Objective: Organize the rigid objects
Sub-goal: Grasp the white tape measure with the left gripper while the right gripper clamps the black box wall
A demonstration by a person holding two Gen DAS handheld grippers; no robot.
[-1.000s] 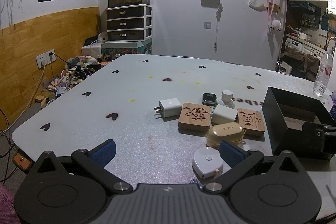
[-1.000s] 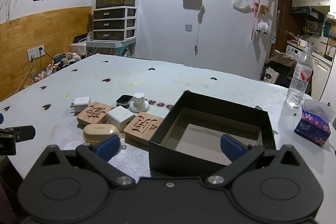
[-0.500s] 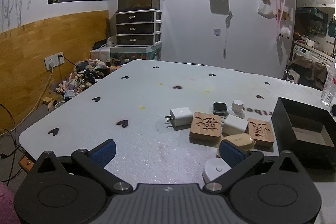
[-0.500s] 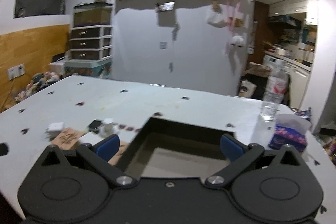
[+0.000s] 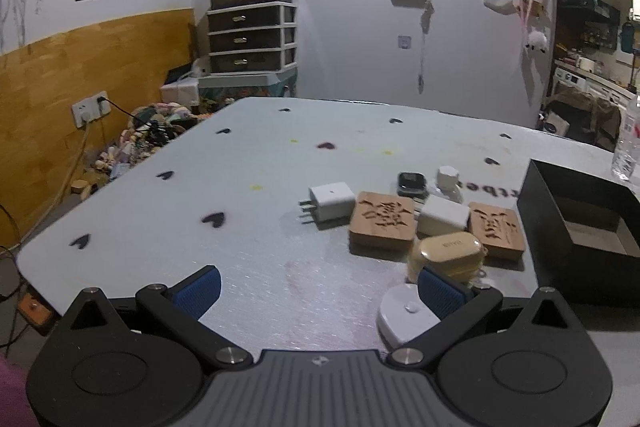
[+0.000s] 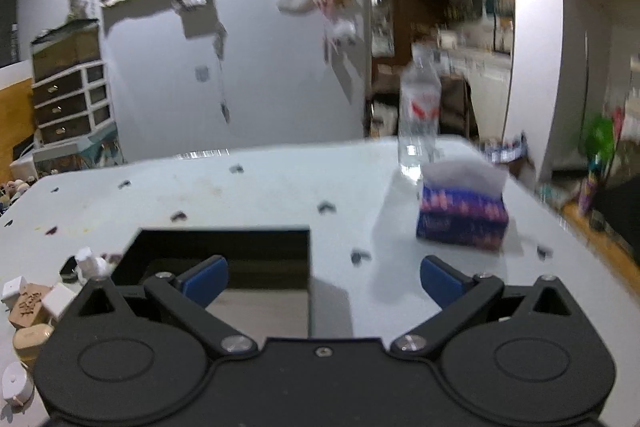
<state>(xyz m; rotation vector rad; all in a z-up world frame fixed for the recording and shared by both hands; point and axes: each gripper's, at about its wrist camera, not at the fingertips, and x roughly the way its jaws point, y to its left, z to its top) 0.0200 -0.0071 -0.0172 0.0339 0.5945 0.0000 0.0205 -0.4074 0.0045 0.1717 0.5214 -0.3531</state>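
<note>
Right wrist view, blurred. The right gripper [image 6: 323, 277] fills the lower frame, its blue-padded fingers [image 6: 206, 277] spread wide with nothing between them. Directly above the left finger lies an open black box [image 6: 224, 247] on the white table [image 6: 280, 187]. At the lower left edge sits a cluster of small items: a carved wooden block [image 6: 28, 305], a white cube [image 6: 58, 301], a tan case [image 6: 30, 339] and a white round piece [image 6: 16, 383]. Right of centre stands a blue tissue pack [image 6: 462, 213], with a clear water bottle [image 6: 418, 115] upright just behind it.
</note>
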